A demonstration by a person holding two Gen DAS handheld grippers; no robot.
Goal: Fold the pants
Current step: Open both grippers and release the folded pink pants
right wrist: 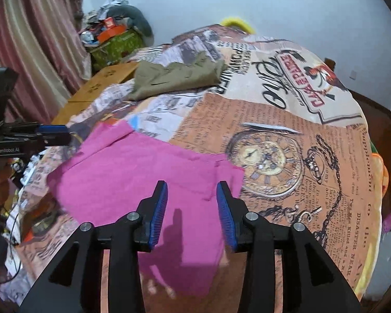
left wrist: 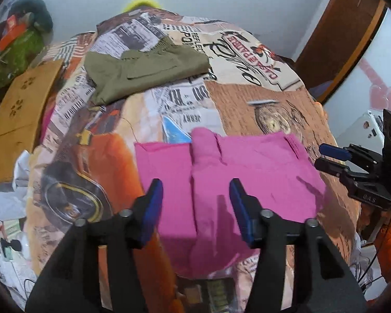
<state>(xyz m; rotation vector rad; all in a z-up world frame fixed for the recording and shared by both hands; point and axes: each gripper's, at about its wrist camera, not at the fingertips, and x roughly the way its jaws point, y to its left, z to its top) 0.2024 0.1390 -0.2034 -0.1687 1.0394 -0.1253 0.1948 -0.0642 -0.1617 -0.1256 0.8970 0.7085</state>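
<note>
The pink pants (left wrist: pixel 229 172) lie folded on the bed (right wrist: pixel 312 156), near its front edge, flat on a bedspread printed like old newspapers. Both tools hang above them with nothing between the blue pads: the left tool (left wrist: pixel 195 195) has its jaws parted over the middle of the cloth, and the right tool (right wrist: pixel 191 198) stands parted a little less wide over the cloth's right part. No pad touches the fabric.

Writing on the bedspread reads upside down from here: "CASA DE PADRES" on a red banner (right wrist: pixel 303 78), "DISASTER NEAR" and "Killed" in the column beside the printed pocket watch (right wrist: pixel 266 161), and "JERRY" in the left wrist view. The rest of the print is too small or warped to read. The left tool's body, seen from the right wrist, bears "GenRobot.AI" (right wrist: pixel 7 150).

A second garment, olive pants (left wrist: pixel 146 70), lies folded toward the far edge of the bed, well apart from the pink ones. A cardboard box (left wrist: pixel 20 109) sits at the left edge. A green box (right wrist: pixel 117 45) piled with clutter stands in the far left corner; its contents cannot be made out. A person's orange sleeve (left wrist: pixel 388 237) is cut off at the picture's edge.
</note>
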